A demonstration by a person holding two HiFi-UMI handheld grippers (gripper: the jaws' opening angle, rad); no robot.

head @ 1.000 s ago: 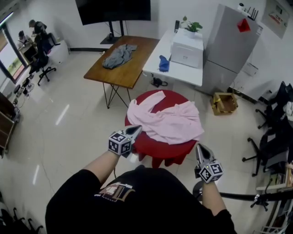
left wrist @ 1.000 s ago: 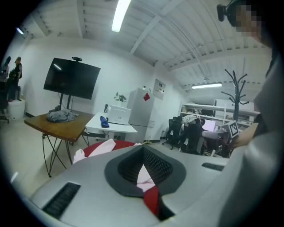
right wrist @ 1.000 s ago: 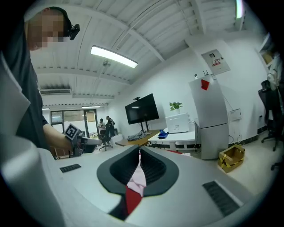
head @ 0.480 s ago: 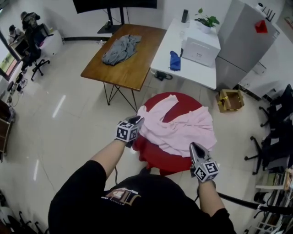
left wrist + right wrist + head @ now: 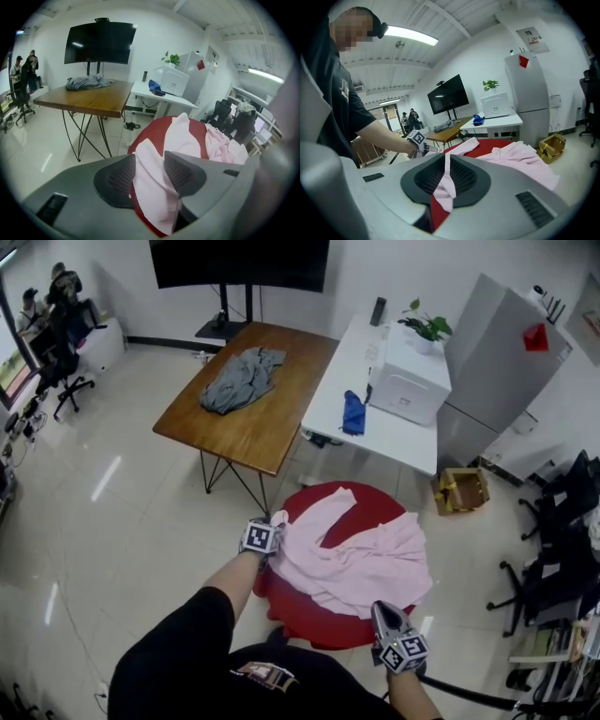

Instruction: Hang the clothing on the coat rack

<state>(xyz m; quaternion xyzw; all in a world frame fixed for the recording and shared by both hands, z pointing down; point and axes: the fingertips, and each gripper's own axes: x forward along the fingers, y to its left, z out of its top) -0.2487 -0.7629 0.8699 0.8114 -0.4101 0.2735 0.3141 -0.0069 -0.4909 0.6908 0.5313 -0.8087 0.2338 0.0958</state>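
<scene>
Left tool (image 5: 272, 526) opening around pink garment (image 5: 366, 563) edge, right tool (image 5: 380, 610) pinching its fold, on red table (image 5: 300, 615)

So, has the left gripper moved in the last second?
Yes: the left gripper went forward along the table rim to the shirt; its jaws are opening round it.

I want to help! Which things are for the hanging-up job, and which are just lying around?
For the job: pink shirt; left gripper, jaws opening, shirt between; right gripper, pinching it.
Lying about: grey garment, blue cloth, potted plant, cardboard box.
</scene>
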